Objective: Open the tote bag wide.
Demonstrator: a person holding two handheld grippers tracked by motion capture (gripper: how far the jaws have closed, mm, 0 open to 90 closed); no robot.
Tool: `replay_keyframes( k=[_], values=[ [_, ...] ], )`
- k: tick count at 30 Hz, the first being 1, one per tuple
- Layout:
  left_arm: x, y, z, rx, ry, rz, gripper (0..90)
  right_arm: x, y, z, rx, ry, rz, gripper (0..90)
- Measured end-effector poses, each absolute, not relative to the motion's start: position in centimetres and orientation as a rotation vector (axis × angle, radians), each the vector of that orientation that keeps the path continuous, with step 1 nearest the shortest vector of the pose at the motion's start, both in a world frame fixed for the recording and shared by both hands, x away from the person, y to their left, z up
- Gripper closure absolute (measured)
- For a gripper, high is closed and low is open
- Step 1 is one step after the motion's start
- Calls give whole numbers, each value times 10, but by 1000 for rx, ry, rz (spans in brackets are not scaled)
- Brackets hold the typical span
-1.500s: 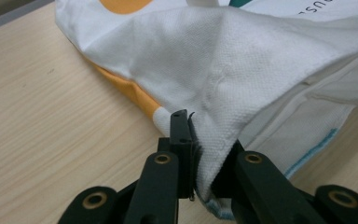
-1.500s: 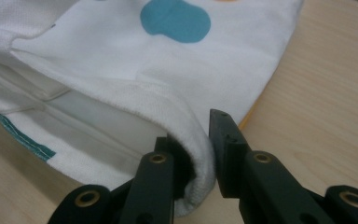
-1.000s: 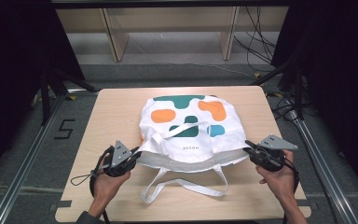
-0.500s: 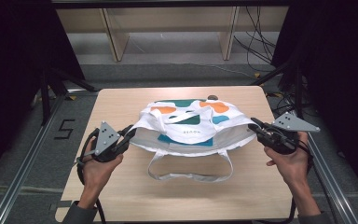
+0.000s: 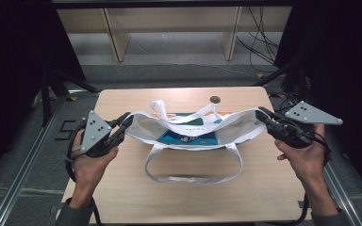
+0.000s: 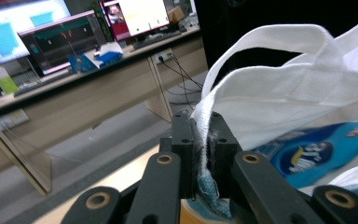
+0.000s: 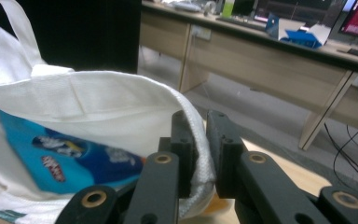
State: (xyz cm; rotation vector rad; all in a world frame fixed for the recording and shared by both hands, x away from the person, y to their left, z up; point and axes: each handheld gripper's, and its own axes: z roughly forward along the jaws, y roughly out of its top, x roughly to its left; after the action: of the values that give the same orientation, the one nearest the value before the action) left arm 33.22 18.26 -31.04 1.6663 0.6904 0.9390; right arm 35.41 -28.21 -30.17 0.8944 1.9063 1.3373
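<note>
We hold the white tote bag (image 5: pixel 193 129) lifted above the middle of the table (image 5: pixel 264 188), its long axis running left-right between our hands, mouth up. The left gripper (image 5: pixel 125 123) is clamped on the bag's left rim and the right gripper (image 5: pixel 262 114) on its right rim, cloth pinched between both sets of jaws. A blue packet (image 7: pixel 70 156) lies inside, roughly midway, neither hand clearly nearer; one handle (image 5: pixel 193 165) droops toward us.

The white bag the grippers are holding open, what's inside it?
Inside the white tote bag lies a blue packet with a round logo. The bag's cloth covers the packet's edges and the rest of the bag's bottom. The left gripper and right gripper pinch its rim.
</note>
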Motion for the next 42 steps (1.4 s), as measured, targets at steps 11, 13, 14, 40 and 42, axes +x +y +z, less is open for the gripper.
replay_keyframes(
  k=[11,13,14,40,42],
  values=[
    [323,189,-267,1575,658,936,842,339,-289,-250,811,1852,1342,834],
    [328,188,-269,1562,662,926,841,339,-288,-246,824,1846,1354,839],
    [330,188,-270,1567,663,920,841,342,-289,-246,814,1834,1348,841],
    [364,187,-367,1731,807,741,835,368,-287,-318,895,1937,1206,854],
    [372,186,-375,1746,795,732,834,371,-286,-325,897,1954,1189,854]
  ],
)
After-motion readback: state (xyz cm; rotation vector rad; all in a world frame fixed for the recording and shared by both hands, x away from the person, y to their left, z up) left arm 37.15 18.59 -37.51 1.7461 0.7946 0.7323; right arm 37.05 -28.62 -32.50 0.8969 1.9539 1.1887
